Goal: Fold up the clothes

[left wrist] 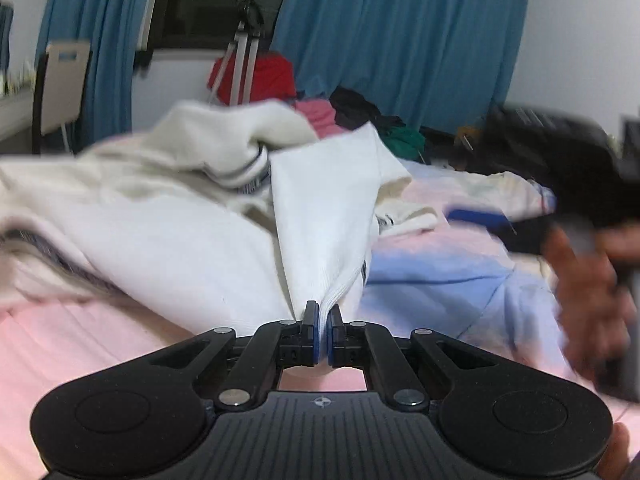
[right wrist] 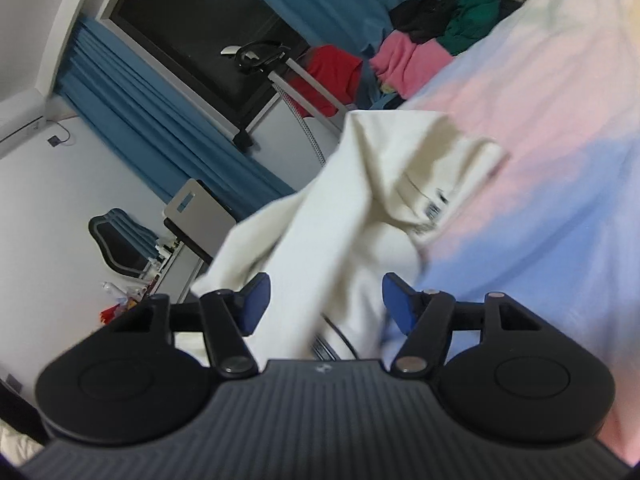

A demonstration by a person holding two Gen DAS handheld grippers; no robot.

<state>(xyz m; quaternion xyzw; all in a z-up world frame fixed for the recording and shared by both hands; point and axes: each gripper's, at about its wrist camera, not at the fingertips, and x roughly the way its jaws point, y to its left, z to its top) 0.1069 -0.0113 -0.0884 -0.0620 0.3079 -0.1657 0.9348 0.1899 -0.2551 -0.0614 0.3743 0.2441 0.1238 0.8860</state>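
A: The left tool [left wrist: 323,322] is clenched on a pinched fold of the cream-white knit garment [left wrist: 168,240], which lies heaped on the pink-and-blue bed sheet [left wrist: 432,272].

B: And the right tool [right wrist: 323,300]?

A: Released, with cloth between the pads. I'd let it bite before lifting, keeping the edge taut.

B: Hidden?

A: The garment's outline; its far hem is blurred.

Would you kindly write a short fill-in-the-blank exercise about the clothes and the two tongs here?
1. The left tongs are shut on the edge of a ____ garment.
2. The right tongs stand ____, with cloth between them.
3. The bedsheet is pink and ____.

Missing words: white; open; blue
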